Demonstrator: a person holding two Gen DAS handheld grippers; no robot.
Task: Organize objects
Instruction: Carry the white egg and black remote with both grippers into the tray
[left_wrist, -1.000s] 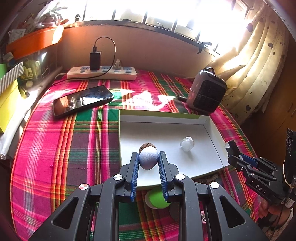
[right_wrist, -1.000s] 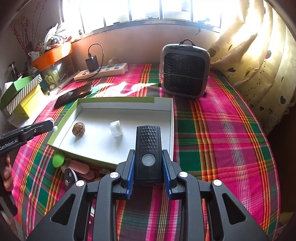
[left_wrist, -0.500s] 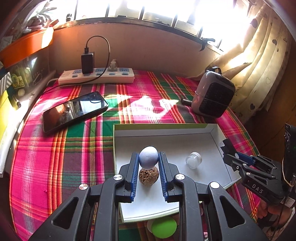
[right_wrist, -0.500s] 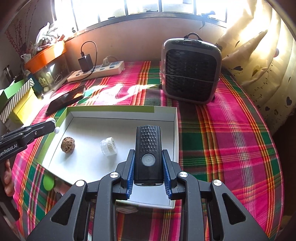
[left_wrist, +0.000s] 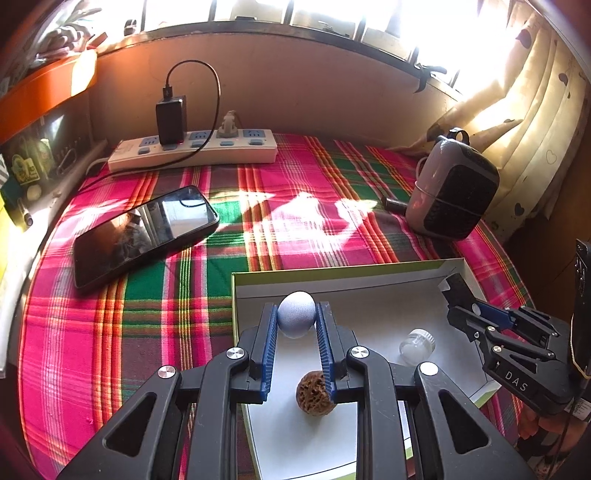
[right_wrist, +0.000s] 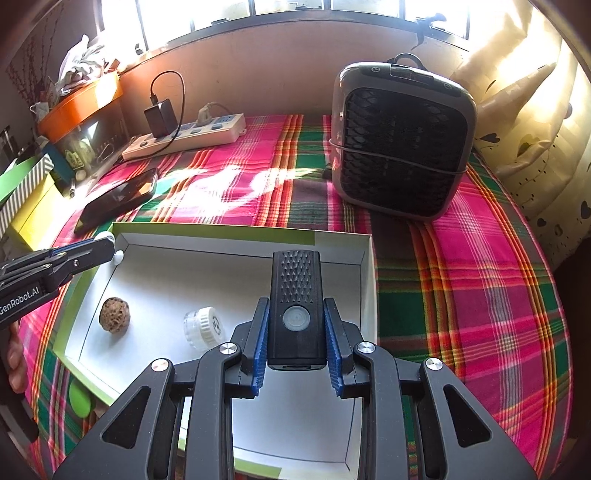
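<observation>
My left gripper (left_wrist: 296, 312) is shut on a pale blue egg-shaped ball (left_wrist: 296, 319) and holds it above the white open box (left_wrist: 373, 284) with a green rim. A brown walnut (left_wrist: 314, 394) and a small clear jar (left_wrist: 416, 346) lie on the box floor. My right gripper (right_wrist: 295, 306) is shut on a black rectangular device (right_wrist: 296, 308) with a round button, held above the right part of the box (right_wrist: 236, 242). The walnut (right_wrist: 114, 316) and the jar (right_wrist: 203, 326) also show in the right wrist view. Each gripper is visible in the other's view.
A black phone (left_wrist: 142, 232) lies left of the box. A white power strip (left_wrist: 192, 149) with a charger sits at the back. A grey fan heater (right_wrist: 400, 142) stands at the back right. A green object (right_wrist: 79, 398) lies by the box's near left corner.
Both grippers have moved forward over the box with their objects still held. The walnut now lies below my left gripper's fingers rather than ahead of them.
</observation>
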